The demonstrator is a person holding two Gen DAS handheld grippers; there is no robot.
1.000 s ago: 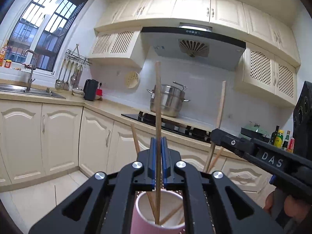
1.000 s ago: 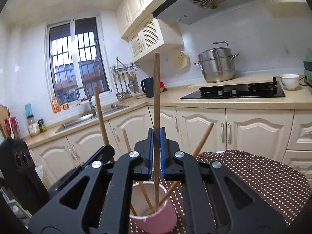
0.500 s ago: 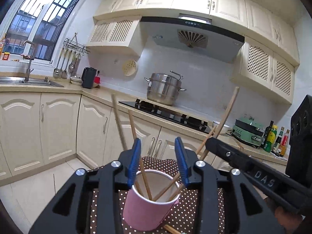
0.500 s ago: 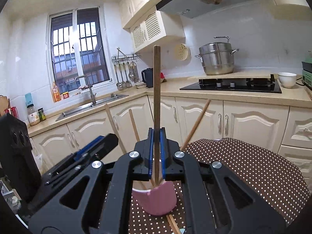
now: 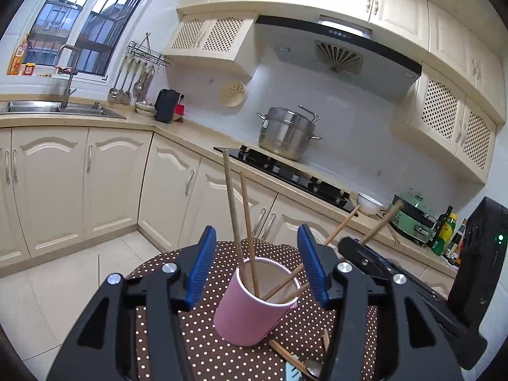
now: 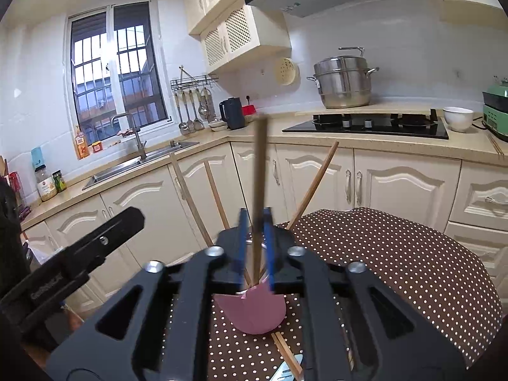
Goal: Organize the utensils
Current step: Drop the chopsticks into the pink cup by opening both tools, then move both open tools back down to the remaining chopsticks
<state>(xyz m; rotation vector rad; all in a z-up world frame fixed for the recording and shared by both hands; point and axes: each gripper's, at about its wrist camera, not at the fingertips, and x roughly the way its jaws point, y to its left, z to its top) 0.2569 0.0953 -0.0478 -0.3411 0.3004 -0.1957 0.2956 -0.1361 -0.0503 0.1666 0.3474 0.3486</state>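
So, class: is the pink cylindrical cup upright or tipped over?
Upright: the pink cylindrical cup stands on its base, open mouth up, wooden chopsticks inside.

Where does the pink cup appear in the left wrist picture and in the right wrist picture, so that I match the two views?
Left wrist view: the pink cup stands low in the centre on the dotted cloth, chopsticks in it.
Right wrist view: the pink cup is low in the centre, its upper part behind the gripper's fingers.
Shared landmark: the steel pot by the stove.
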